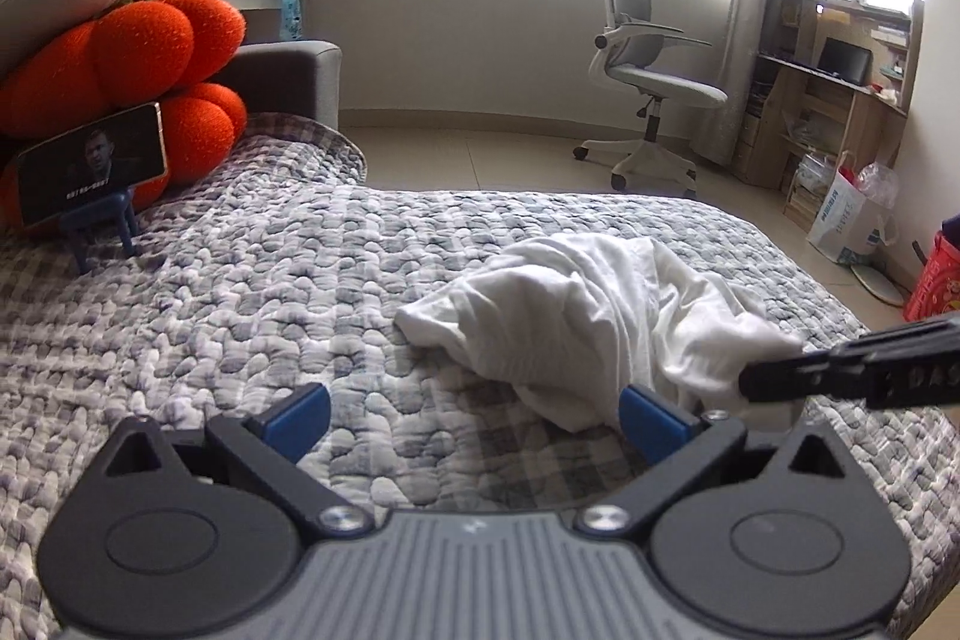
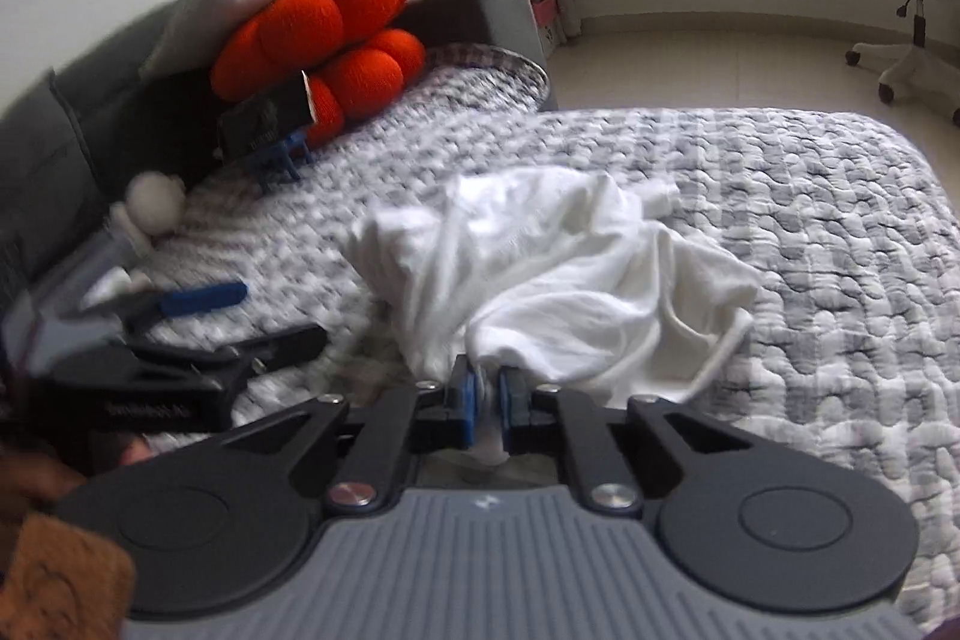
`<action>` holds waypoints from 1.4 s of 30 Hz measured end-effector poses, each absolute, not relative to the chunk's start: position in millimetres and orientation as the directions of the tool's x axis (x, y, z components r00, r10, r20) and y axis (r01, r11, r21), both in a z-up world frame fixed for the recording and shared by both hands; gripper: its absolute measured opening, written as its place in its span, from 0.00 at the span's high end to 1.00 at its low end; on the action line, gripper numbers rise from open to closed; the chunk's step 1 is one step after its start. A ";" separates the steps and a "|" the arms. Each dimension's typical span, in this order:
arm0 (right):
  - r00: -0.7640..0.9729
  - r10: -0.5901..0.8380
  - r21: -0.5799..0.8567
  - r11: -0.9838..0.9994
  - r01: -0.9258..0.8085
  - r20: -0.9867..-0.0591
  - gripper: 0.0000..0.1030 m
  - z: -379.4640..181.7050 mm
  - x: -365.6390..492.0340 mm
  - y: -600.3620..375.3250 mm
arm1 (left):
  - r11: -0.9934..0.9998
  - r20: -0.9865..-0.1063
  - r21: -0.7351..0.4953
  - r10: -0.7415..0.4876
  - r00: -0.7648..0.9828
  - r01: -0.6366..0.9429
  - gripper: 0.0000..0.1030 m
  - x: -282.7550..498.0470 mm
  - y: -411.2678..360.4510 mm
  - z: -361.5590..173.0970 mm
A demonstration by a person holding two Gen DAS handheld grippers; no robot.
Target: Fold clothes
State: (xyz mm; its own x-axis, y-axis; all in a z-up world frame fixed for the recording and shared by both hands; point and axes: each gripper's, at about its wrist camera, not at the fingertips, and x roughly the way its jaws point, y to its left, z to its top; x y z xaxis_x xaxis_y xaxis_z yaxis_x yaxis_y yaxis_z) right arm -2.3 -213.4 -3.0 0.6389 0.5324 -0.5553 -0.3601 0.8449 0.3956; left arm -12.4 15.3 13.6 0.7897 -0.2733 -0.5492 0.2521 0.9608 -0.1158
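Left wrist view: the left tongs [image 1: 474, 415] are hovering spread beside the crumpled white cotton garment [image 1: 588, 316] on the grey quilted bed [image 1: 240, 292], seemingly awaiting an edge.

Right wrist view: the right tongs [image 2: 491, 397] are pinching the garment's near edge, probably to spread it.

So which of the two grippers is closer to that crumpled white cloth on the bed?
Right. The right gripper is pinching the crumpled white cloth's near edge; the left gripper stands open just beside it, not touching.

Orange plush cushion [image 1: 120, 58], phone on blue stand [image 1: 90, 160], grey office chair [image 1: 648, 64], checked quilt [image 1: 270, 292]
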 end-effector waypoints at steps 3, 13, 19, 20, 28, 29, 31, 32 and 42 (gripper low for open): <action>0.627 0.654 0.566 0.731 -0.382 -0.422 0.90 29.4 -4.2 -219.0 | 0.945 -0.516 -0.110 -0.319 0.795 0.308 0.01 -28.4 22.6 17.8; 0.534 0.796 0.706 0.551 -0.445 -0.285 0.90 81.8 2.7 -192.9 | 0.901 -0.386 -0.012 -0.403 0.830 0.433 0.01 -50.5 5.3 38.6; 0.438 0.855 0.732 0.484 -0.479 -0.279 0.89 75.6 3.7 -170.7 | 0.914 -0.383 -0.013 -0.380 0.842 0.406 0.65 -32.3 15.0 40.2; 0.444 0.846 0.710 0.504 -0.491 -0.294 0.89 77.2 1.9 -168.3 | 0.919 -0.397 -0.013 -0.366 0.842 0.393 0.78 -28.8 19.8 40.0; 0.636 0.620 0.321 0.784 -0.532 -0.460 0.39 43.8 -8.9 -163.9 | 0.968 -0.374 0.048 -0.210 0.903 0.245 0.77 -25.3 99.9 58.7; 0.645 0.583 0.261 0.807 -0.530 -0.495 0.38 32.2 -6.7 -162.4 | 0.974 -0.361 0.058 -0.185 0.914 0.220 0.77 -24.8 111.3 64.5; 0.662 0.503 0.142 0.842 -0.521 -0.555 0.32 9.5 -2.0 -159.5 | 0.982 -0.339 0.081 -0.133 0.931 0.170 0.77 -23.1 129.6 73.2; 0.672 0.463 0.107 0.859 -0.501 -0.578 0.32 0.2 2.2 -159.9 | 0.985 -0.329 0.085 -0.113 0.937 0.149 0.77 -22.8 136.8 77.0; 0.705 0.386 0.092 0.904 -0.417 -0.595 0.04 -22.2 50.6 -174.0 | 0.992 -0.353 0.073 -0.072 0.933 0.104 0.77 -33.4 164.3 69.0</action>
State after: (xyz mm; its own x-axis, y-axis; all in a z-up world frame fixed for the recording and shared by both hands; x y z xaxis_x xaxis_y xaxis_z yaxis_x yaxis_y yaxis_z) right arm 50.6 -174.0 -22.2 0.7049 0.3861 -0.5950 -0.4174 0.9040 0.0921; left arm -33.4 164.3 69.0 0.9329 -0.0719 -0.3529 0.1042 0.9918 0.0735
